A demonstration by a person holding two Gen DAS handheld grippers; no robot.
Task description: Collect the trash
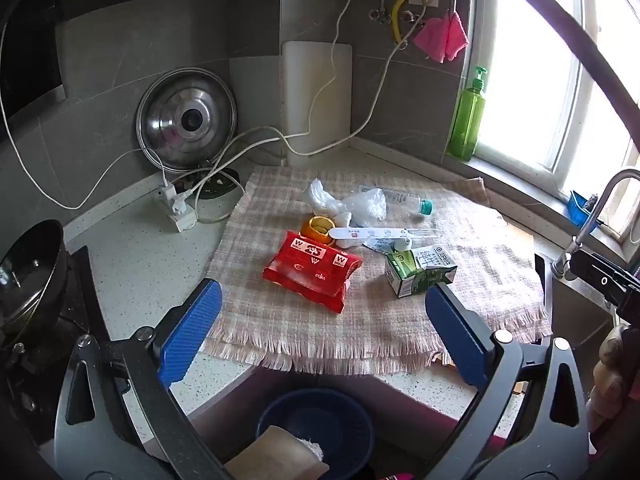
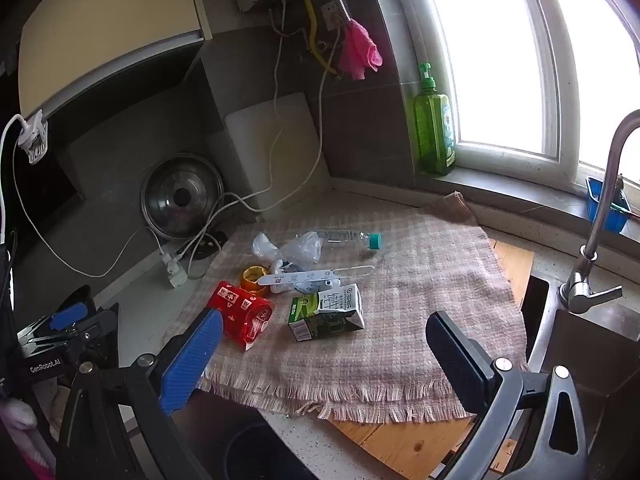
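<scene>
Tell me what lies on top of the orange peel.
A white flat strip rests across the orange peel, its left end over the rim. Yellowish inner pith shows inside the peel; whatever sits beneath it on the checked cloth is hidden.

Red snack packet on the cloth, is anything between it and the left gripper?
Nothing visible. The left gripper has its jaws open above the near edge of the checked cloth, with only bare cloth between it and the red snack packet. The green milk carton lies off to the right.
</scene>
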